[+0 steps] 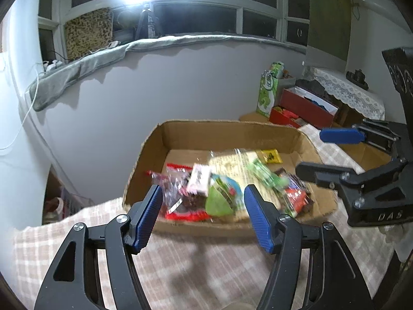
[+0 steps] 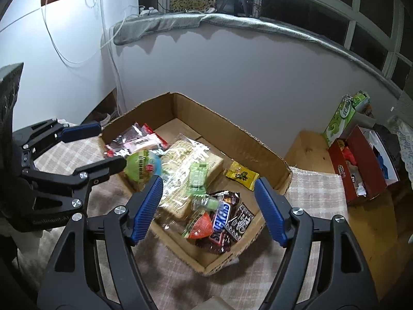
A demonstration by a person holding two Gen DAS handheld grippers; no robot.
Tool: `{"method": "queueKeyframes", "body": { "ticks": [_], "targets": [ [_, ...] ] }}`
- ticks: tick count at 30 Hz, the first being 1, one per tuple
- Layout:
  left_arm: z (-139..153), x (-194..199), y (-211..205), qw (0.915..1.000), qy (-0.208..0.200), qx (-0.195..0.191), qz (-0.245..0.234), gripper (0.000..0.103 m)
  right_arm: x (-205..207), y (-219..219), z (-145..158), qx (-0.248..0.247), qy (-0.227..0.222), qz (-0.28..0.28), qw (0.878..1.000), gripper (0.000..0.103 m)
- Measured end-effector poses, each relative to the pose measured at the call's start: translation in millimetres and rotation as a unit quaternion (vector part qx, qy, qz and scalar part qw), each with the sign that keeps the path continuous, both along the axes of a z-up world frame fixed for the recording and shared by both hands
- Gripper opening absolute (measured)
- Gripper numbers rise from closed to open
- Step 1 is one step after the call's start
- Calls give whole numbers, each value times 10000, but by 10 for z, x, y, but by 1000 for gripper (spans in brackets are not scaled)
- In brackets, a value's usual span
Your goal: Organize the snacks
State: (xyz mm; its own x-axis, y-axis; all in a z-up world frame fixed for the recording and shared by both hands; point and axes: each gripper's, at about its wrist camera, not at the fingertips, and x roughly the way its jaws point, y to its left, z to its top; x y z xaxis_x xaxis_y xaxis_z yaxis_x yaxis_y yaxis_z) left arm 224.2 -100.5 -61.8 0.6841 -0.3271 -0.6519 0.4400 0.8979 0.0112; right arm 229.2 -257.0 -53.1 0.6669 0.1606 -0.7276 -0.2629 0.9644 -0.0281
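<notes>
A shallow cardboard box (image 1: 180, 135) (image 2: 247, 139) sits on a checked cloth and holds several snacks. Among them are a large clear cracker pack (image 2: 188, 165), a green round pack (image 2: 143, 168), a Snickers bar (image 2: 220, 219), a yellow sachet (image 2: 241, 175) and a red-edged clear pack (image 1: 178, 196). My left gripper (image 1: 204, 218) is open and empty, just short of the box's near wall. My right gripper (image 2: 209, 209) is open and empty, above the box's near corner. Each gripper also shows in the other's view: the right one (image 1: 333, 155), the left one (image 2: 103, 144).
A red open box (image 2: 361, 165) (image 1: 304, 106) and a green carton (image 2: 340, 121) (image 1: 268, 90) stand on a wooden surface to the right. The wall with a towel-draped sill (image 1: 77, 69) runs close behind the box. The checked cloth (image 1: 193, 263) covers the table.
</notes>
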Motion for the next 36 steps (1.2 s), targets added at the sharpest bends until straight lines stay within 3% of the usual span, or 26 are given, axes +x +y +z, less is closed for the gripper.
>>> {"method": "queueKeyframes", "body": {
  "ticks": [4, 11, 15, 20, 24, 36],
  "targets": [
    [23, -250, 49, 9998, -117, 111, 78, 65, -193, 2, 28, 95, -44, 17, 9999, 76],
    [64, -600, 278, 9993, -150, -222, 274, 65, -578, 50, 35, 78, -229, 55, 9997, 76],
    [53, -736, 349, 9990, -266, -167, 303, 66, -778, 95, 12, 60, -326, 87, 9994, 76],
    [50, -814, 416, 9989, -214, -309, 287, 74, -993, 199, -31, -130, -466, 100, 9988, 77],
    [74, -854, 417, 9989, -238, -354, 202, 74, -1072, 254, -13, -134, -598, 93, 9981, 90],
    [68, -873, 421, 9989, -231, -338, 244, 74, -1077, 280, 42, -179, -708, 23, 9973, 92]
  ]
}}
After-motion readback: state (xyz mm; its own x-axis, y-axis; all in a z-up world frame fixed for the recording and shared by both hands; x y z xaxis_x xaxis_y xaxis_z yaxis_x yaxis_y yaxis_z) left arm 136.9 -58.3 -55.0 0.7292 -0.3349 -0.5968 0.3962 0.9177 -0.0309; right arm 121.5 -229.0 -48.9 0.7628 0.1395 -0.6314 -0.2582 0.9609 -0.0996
